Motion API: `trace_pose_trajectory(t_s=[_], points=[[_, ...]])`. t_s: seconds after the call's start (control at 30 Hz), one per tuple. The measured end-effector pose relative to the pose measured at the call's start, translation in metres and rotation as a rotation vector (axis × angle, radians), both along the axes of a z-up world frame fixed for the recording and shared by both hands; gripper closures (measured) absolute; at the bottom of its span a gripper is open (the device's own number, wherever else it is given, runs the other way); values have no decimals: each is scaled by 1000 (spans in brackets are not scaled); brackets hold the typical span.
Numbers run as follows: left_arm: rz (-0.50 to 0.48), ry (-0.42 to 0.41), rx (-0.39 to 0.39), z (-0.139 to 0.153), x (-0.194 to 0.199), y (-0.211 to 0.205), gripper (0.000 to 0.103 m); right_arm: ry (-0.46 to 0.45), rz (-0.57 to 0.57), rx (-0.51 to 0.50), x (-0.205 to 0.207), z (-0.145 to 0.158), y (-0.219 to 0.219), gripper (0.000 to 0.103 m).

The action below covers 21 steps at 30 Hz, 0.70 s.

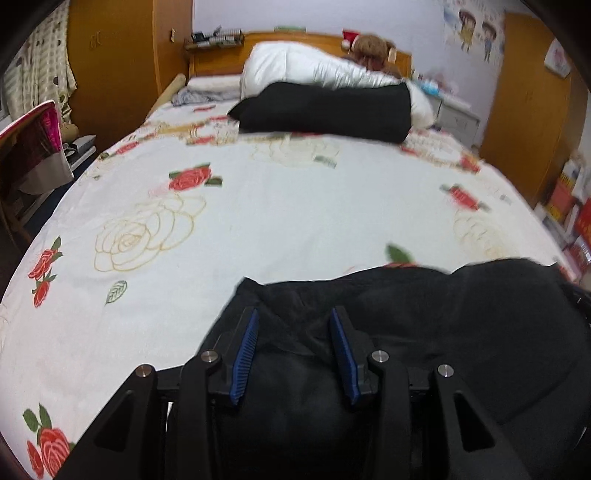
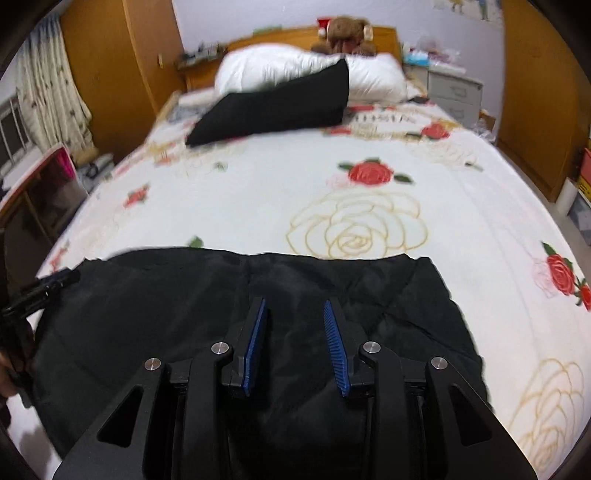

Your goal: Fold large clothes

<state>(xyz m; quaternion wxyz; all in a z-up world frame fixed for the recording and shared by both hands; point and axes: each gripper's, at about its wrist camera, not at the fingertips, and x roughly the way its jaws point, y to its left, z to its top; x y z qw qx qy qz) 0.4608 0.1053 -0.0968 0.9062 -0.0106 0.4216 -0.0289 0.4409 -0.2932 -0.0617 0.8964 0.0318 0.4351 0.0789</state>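
Note:
A large black garment (image 1: 424,317) lies bunched at the near edge of the bed, and it also shows in the right wrist view (image 2: 177,306). My left gripper (image 1: 293,314) is open above the garment's left part, with its blue pads (image 1: 245,350) apart and nothing between them. My right gripper (image 2: 294,306) is open above the garment's middle, pads (image 2: 334,343) apart and empty. The left gripper's tip shows at the left edge of the right wrist view (image 2: 48,284).
The bed has a white sheet with red roses (image 1: 258,221). A folded black garment (image 1: 325,110) leans on a white duvet (image 1: 303,66) near the headboard, with a teddy bear (image 2: 345,33) behind. A wooden wardrobe (image 1: 528,110) stands at the right and a chair (image 1: 33,147) at the left.

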Motion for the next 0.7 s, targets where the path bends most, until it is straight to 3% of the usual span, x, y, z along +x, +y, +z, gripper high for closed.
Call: trace_pose_trajectory(t_s=[0.07, 0.2, 0.7], points=[[23, 32, -49, -14, 7, 9, 58, 36, -28, 0, 14, -17, -11, 70], [55, 18, -129, -29, 7, 16, 58, 67, -110, 81, 22, -46, -34, 71], [68, -1, -125, -45, 9, 13, 58, 27, -119, 85, 17, -59, -35, 72]])
